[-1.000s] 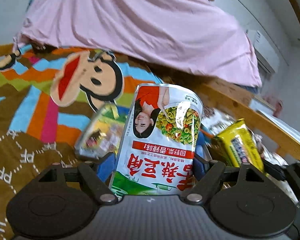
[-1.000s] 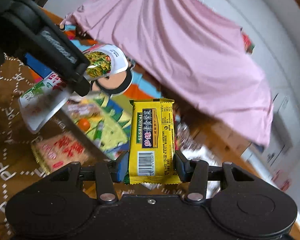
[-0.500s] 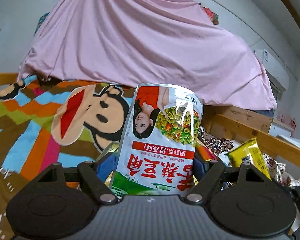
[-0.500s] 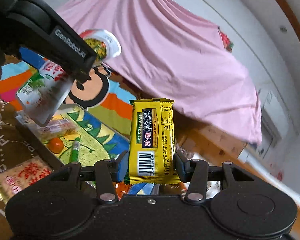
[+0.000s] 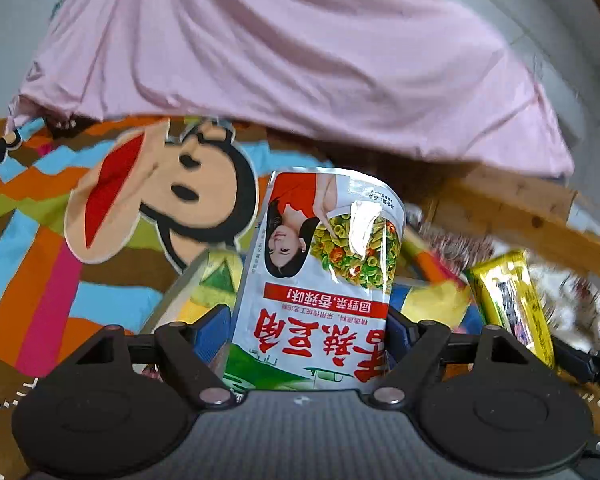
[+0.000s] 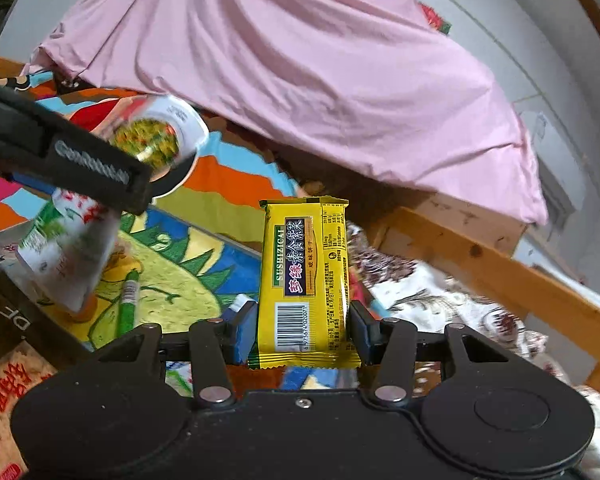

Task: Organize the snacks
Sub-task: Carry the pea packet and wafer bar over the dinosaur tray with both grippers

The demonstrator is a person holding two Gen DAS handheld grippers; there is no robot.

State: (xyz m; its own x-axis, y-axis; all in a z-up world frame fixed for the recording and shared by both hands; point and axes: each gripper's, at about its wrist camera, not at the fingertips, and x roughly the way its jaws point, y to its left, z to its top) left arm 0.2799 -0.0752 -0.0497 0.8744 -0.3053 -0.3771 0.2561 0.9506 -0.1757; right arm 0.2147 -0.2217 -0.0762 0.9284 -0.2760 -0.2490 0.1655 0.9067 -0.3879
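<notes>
The left gripper is clamped on a white glossy snack pouch with red lettering, held upright between its blue pads. The right gripper pinches a yellow foil seaweed-biscuit packet. Beneath and ahead of both lies a shallow box with a colourful drawn lining, and beyond it a draped pink sheet.

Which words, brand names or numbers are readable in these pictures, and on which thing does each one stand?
"SUSHIZICAI": yellow snack pack in the right gripper.
Barcode digits and small print on that pack: too small to read.
Large red Chinese characters, upside down: white snack pouch in the left gripper; its small print is unreadable.
White lettering on the left gripper's arm: too blurred.
</notes>
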